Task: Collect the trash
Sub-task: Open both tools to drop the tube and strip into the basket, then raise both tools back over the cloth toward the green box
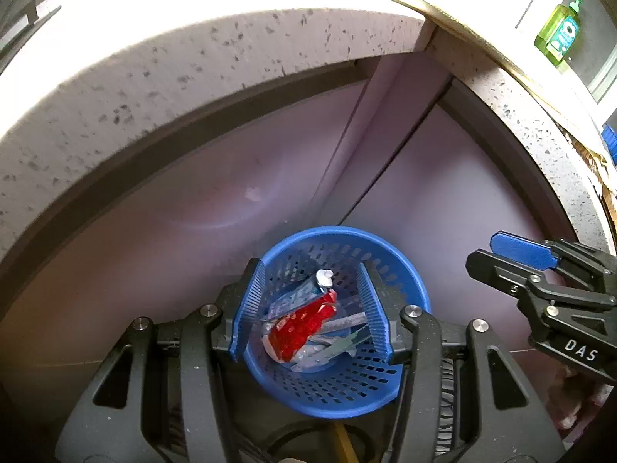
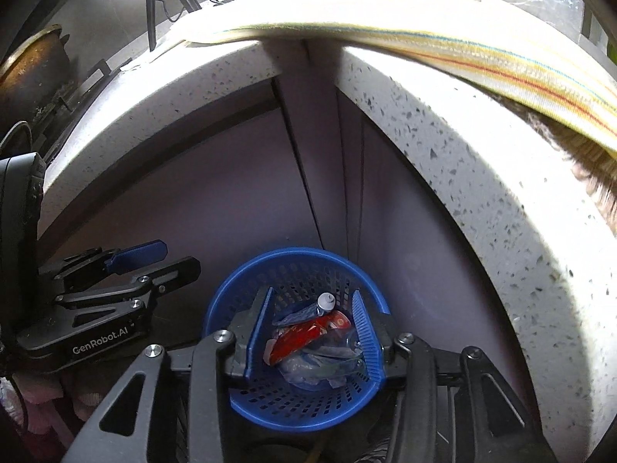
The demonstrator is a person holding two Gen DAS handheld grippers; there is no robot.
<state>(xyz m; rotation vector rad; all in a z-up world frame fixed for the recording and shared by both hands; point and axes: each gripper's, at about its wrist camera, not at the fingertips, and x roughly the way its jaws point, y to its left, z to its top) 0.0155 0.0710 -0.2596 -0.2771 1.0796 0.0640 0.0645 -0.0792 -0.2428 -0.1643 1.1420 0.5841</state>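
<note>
Below the speckled counter (image 1: 216,65), in the left wrist view, the left gripper (image 1: 310,306) hung over the blue bin (image 1: 347,393) with jaws apart and nothing between them; the trash (image 1: 304,324), a red wrapper and a tube, lay inside. From the right wrist view, the right gripper (image 2: 314,333) also stood apart and empty above the bin (image 2: 293,409), the trash (image 2: 308,341) at its bottom. The drop looked done; next, probably, both lift away to fetch more.
</note>
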